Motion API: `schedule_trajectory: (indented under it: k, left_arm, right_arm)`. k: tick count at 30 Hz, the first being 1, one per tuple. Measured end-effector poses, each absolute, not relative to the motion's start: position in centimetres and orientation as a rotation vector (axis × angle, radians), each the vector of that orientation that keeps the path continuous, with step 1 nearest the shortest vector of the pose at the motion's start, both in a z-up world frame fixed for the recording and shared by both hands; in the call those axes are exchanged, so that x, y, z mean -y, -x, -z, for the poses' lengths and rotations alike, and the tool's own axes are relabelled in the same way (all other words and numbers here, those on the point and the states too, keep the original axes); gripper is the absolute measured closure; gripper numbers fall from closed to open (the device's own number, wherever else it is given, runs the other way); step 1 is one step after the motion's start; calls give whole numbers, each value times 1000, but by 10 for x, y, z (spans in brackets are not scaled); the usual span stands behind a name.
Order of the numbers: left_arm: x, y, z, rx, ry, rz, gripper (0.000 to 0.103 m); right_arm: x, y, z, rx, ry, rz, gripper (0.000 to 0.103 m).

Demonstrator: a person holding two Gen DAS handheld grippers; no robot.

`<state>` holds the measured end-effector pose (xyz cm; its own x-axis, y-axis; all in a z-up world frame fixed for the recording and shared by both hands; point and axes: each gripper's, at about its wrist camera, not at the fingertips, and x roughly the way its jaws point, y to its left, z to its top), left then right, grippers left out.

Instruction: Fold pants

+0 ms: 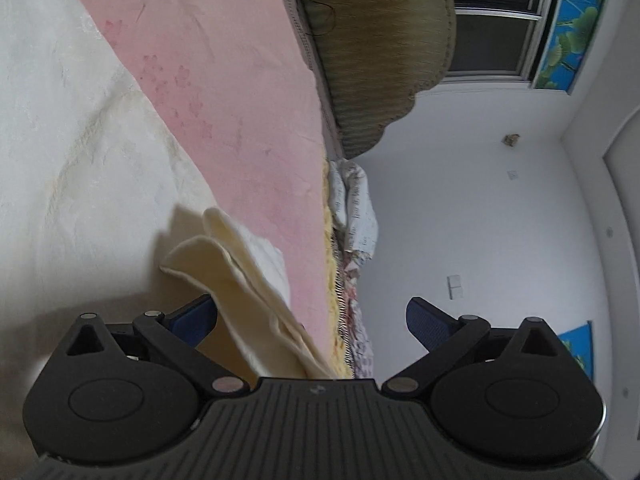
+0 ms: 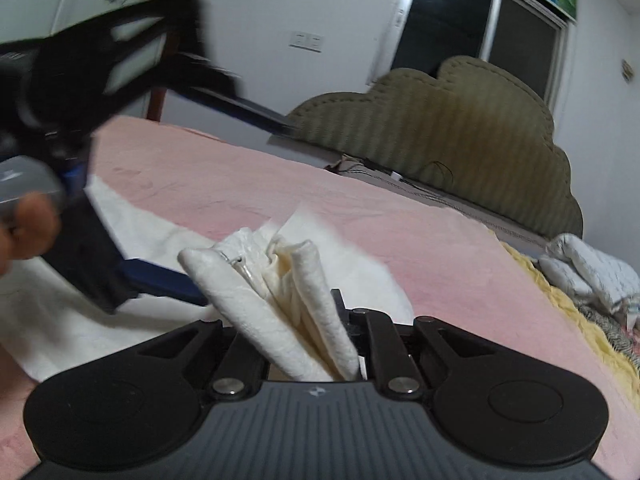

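Pants (image 2: 280,300) on pink bedspread (image 2: 400,232); headboard (image 2: 460,112)

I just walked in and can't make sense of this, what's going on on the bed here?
A person is folding cream pants on a bed with a pink blanket, holding a claw in each hand. The right claw is shut on a bunched fold of the pants. The left claw stands wide open, with an edge of the cloth lying between its fingers but not pinched. The fold is not finished.
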<state>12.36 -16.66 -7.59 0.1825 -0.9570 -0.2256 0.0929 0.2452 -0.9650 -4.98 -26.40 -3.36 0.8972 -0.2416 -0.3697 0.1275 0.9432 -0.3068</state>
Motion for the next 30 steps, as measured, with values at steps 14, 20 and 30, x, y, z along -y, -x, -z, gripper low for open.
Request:
schedule_trajectory:
  k: [14,20,30]
  left_arm:
    - [155,-124,46,-979,675,839,94]
    - [136,-107,8,-794,218,718,95]
    - [95,-120,-4,-776,-27,522,94]
  right_arm:
    - [234,47,29,-416,342,172,93]
    - [193,30,36,-457,421,74,93]
    - [121,-2,43,-469,452,-123,93]
